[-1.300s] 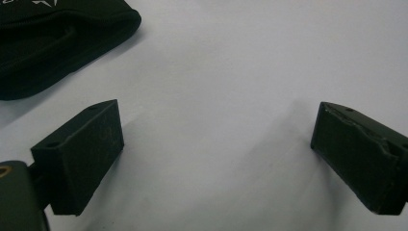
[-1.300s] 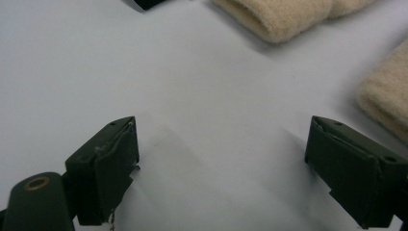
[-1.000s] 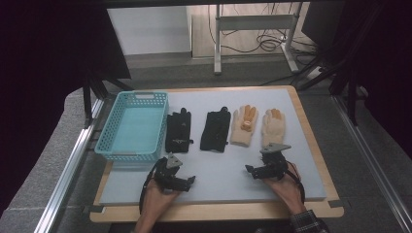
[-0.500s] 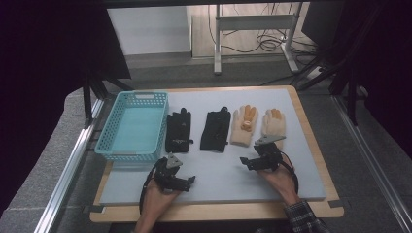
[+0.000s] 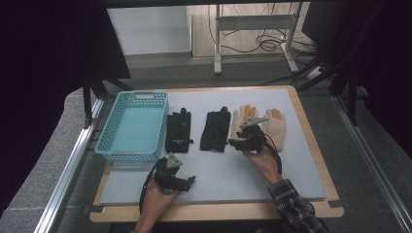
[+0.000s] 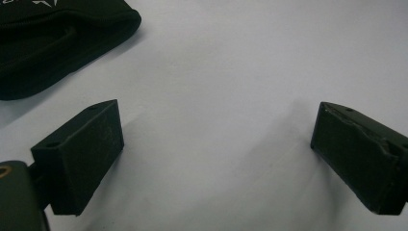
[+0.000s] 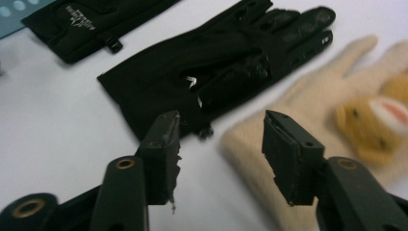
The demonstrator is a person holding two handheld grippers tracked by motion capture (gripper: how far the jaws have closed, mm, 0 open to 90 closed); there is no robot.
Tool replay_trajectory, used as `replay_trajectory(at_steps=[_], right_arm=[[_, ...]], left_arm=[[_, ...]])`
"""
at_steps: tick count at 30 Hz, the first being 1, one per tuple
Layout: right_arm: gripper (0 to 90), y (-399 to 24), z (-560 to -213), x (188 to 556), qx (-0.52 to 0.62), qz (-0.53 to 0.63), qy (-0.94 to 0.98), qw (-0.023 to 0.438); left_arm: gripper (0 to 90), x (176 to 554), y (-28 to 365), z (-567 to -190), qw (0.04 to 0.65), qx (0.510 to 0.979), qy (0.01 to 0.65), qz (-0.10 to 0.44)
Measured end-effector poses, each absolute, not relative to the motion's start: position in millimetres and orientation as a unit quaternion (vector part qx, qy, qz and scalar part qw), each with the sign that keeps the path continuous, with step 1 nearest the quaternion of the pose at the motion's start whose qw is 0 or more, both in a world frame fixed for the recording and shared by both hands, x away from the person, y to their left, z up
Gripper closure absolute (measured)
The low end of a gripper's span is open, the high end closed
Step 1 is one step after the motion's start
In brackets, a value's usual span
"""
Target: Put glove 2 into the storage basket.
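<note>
The left gripper point(image 5: 187, 180) sits nearest the front edge of the mat point(image 5: 291, 179), jaws spread wide with nothing but bare mat between them, and it hasn't budged from a second ago. The cuff of a black glove point(image 6: 57, 43) lies up and to the left of its jaws, well apart from them.

What's new is on the other side. The right gripper point(image 5: 239, 142) was parked near the front edge a second ago, and now it's up at the row of gloves with its jaws just narrowed from wide to about half. Nothing's pinched yet: in its own view the cuff of the cream glove point(image 7: 298, 115) lies right past the tips, between and slightly right of them, with the second black glove point(image 7: 216, 67) just left of that. So not grasping, more like lining up on that cuff.

Farther off, beyond the left gripper and to its left, is the blue basket point(image 5: 114, 145), which is probably where the gloves go. My guess is that this is the first pick and all four gloves are still on the mat.
</note>
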State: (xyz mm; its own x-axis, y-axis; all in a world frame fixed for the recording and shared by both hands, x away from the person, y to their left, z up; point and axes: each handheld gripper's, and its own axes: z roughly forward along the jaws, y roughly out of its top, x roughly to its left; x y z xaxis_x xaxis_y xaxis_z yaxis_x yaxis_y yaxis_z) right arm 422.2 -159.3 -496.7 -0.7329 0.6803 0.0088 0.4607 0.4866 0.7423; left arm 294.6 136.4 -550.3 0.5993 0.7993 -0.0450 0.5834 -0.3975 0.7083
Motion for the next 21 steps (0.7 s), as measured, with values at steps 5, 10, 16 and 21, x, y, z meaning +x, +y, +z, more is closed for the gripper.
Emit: replay_trajectory(at_steps=[5, 10, 16, 21], right_arm=[[54.6, -143.7, -495.3, 440.4, 0.334, 0.372, 0.854, 0.145], [53.6, -128.9, -497.6, 457.9, 0.338, 0.374, 0.852, 0.14], [40.9, -112.6, -504.8, 478.0, 0.354, 0.365, 0.85, 0.142], [35.4, -102.1, -510.2, 494.3, 0.355, 0.351, 0.854, 0.147]], left_arm=[[4.5, 294.6, 136.5, -550.3, 0.353, 0.822, 0.421, 0.153], [4.5, 294.8, 137.0, -550.1, 0.35, 0.824, 0.418, 0.153], [4.5, 294.8, 137.0, -550.1, 0.35, 0.824, 0.419, 0.153], [4.5, 294.5, 136.6, -550.3, 0.352, 0.822, 0.421, 0.152]])
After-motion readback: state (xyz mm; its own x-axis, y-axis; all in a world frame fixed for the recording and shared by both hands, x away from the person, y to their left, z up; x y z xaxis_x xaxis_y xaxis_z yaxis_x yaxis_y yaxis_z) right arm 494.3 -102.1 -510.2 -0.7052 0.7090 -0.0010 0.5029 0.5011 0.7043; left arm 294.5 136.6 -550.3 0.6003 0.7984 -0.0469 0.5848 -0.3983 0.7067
